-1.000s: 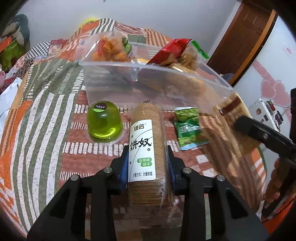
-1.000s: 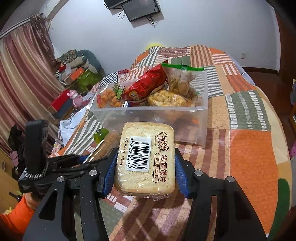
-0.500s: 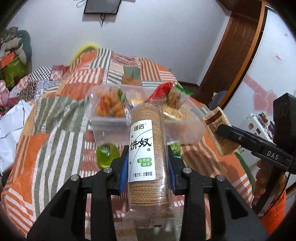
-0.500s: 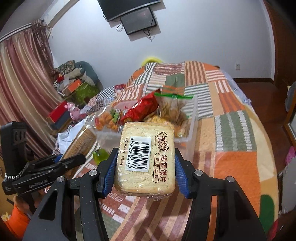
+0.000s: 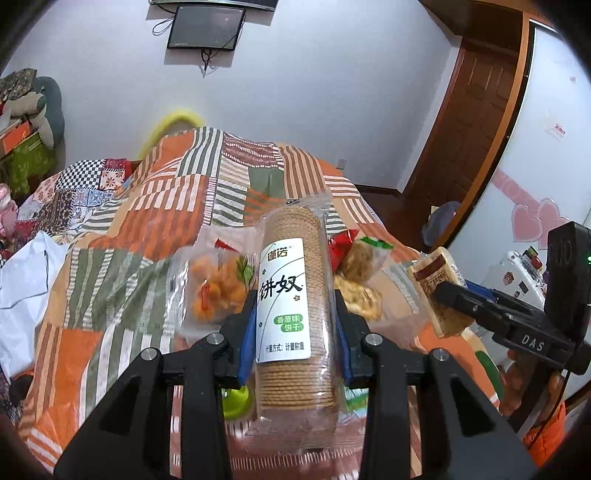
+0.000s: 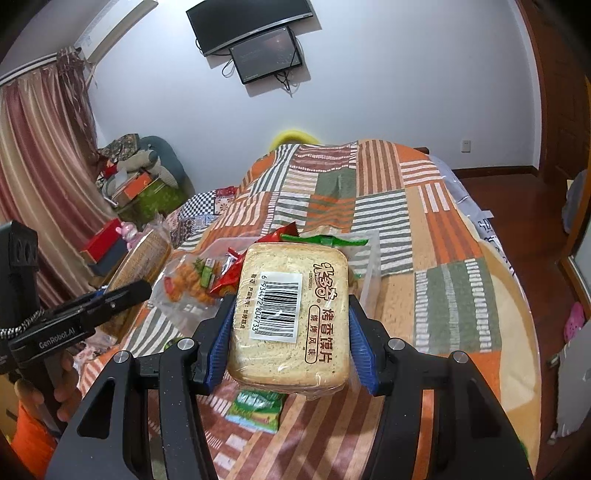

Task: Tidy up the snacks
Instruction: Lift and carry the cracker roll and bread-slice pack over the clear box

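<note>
Gripping biscuit roll [image 5: 291, 314] and toast pack [image 6: 291, 314], both tongs have risen farther above the snack bin [image 5: 184, 288].

A bedroom in a home: a bed [image 6: 436, 236] w/ a patchwork quilt [image 5: 155, 229] in orange, green & white stripes fills the room. TV [image 6: 251, 26] on the white wall, a smaller screen [image 6: 267, 55] just below it. Pink-brown curtains [image 6: 40, 166] on one side, a wooden door [image 5: 465, 125] on the other. Soft toys [image 6: 140, 158] & boxes [image 6: 101, 243] piled by the curtains; pink heart stickers [image 5: 532, 221] on a panel near the door.
</note>
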Demonstrator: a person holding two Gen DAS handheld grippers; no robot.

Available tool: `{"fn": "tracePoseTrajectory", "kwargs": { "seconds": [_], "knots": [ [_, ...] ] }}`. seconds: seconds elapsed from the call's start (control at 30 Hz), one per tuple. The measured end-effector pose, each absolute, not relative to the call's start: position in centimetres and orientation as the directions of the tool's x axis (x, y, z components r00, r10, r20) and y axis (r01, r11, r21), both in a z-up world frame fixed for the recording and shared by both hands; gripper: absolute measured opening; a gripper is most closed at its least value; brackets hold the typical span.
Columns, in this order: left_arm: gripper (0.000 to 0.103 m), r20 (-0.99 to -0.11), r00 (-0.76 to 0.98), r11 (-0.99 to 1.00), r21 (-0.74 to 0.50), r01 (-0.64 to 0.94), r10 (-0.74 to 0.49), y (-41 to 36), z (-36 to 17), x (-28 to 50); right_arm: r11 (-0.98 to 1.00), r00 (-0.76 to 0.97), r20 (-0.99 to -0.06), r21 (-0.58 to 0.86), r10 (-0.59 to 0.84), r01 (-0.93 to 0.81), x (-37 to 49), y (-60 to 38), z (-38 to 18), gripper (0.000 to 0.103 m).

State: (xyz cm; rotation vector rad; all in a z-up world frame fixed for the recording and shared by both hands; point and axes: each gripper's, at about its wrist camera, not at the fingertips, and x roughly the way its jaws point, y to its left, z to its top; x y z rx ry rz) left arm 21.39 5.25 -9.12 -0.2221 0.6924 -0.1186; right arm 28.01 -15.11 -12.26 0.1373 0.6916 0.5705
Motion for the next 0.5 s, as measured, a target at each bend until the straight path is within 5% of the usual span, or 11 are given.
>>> {"fn": "tracePoseTrajectory", "kwargs": {
  "seconds": [0.5],
  "knots": [
    [0.035, -0.663, 0.73, 0.97, -0.242, 0.0, -0.166, 5.7, -12.2, 27.3, 0.837, 0.574, -0.618, 0.304, 0.537, -0.455, 31.3, -13.7, -14.1, 0.052]
  ]
}}
